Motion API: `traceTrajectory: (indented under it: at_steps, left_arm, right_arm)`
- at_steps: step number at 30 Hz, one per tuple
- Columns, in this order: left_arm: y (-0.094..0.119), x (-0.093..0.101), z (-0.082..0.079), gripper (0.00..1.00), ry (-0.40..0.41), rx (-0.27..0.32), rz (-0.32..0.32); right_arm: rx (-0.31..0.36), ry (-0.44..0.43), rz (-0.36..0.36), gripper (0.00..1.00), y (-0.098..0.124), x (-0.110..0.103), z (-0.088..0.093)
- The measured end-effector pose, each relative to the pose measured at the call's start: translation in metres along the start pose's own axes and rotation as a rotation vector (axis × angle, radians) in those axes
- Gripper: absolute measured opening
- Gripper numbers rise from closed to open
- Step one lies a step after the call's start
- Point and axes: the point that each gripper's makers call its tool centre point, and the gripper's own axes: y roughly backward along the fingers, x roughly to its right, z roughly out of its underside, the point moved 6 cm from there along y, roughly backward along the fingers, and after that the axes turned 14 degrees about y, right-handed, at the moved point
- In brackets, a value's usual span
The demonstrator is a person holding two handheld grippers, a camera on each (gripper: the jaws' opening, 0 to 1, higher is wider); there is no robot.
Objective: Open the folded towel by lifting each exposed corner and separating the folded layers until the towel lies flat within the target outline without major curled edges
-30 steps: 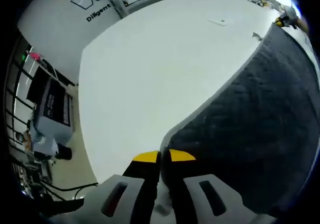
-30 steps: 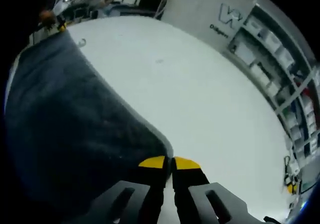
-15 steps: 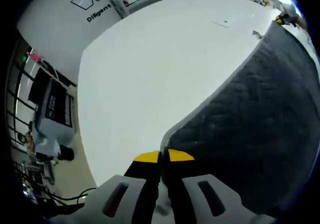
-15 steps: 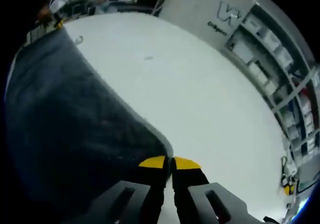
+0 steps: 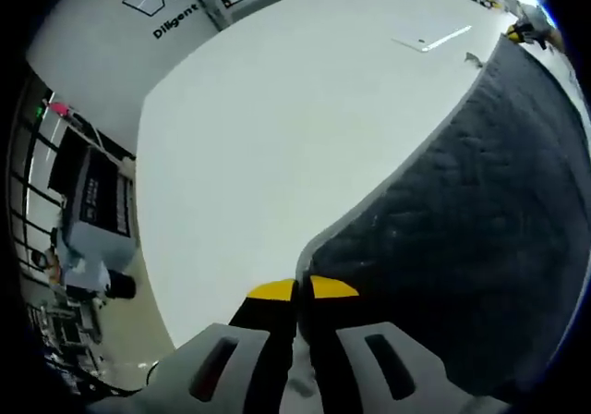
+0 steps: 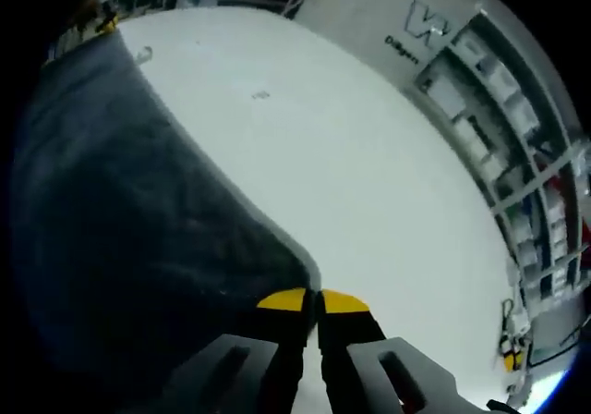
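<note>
My left gripper point(image 5: 296, 289) and right gripper point(image 6: 313, 301) each pinch a corner of the dark quilted towel point(image 5: 480, 220) over the white table point(image 5: 277, 127); a wall sign point(image 5: 166, 7) reads "Diligent"

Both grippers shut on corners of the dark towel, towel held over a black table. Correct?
Not quite: the table is white, not black, as the left gripper view shows. The rest holds: the left gripper and the right gripper are each shut on a corner of the dark towel.
</note>
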Motion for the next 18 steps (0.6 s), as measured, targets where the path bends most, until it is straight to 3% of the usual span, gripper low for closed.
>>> traceTrajectory:
  at_steps: [5, 7, 11, 12, 13, 17, 18]
  left_arm:
    - [-0.001, -0.001, -0.007, 0.02, -0.021, 0.001, -0.022]
    - [-0.010, -0.010, -0.020, 0.02, -0.030, 0.010, -0.040]
    - [-0.016, -0.016, -0.030, 0.02, -0.048, 0.029, -0.081]
    - [-0.017, -0.017, -0.031, 0.02, -0.053, 0.028, -0.085]
    - [-0.005, 0.007, -0.017, 0.02, -0.062, 0.026, -0.092]
    - [-0.004, 0.007, -0.017, 0.02, -0.058, 0.029, -0.092]
    - [-0.005, 0.005, -0.018, 0.03, -0.053, 0.029, -0.089]
  right_arm:
    - [0.021, -0.067, 0.013, 0.00, -0.004, 0.005, 0.001]
    - [0.023, -0.085, 0.009, 0.00, -0.005, 0.006, 0.000]
    - [0.010, -0.082, 0.023, 0.00, -0.007, 0.003, -0.002]
    - [0.008, -0.076, 0.028, 0.00, -0.006, 0.002, -0.002]
    - [0.008, -0.072, 0.030, 0.00, -0.006, 0.001, -0.002]
    - [0.024, -0.079, 0.026, 0.00, -0.004, -0.001, -0.001]
    - [0.037, -0.140, 0.014, 0.00, -0.004, -0.002, 0.000]
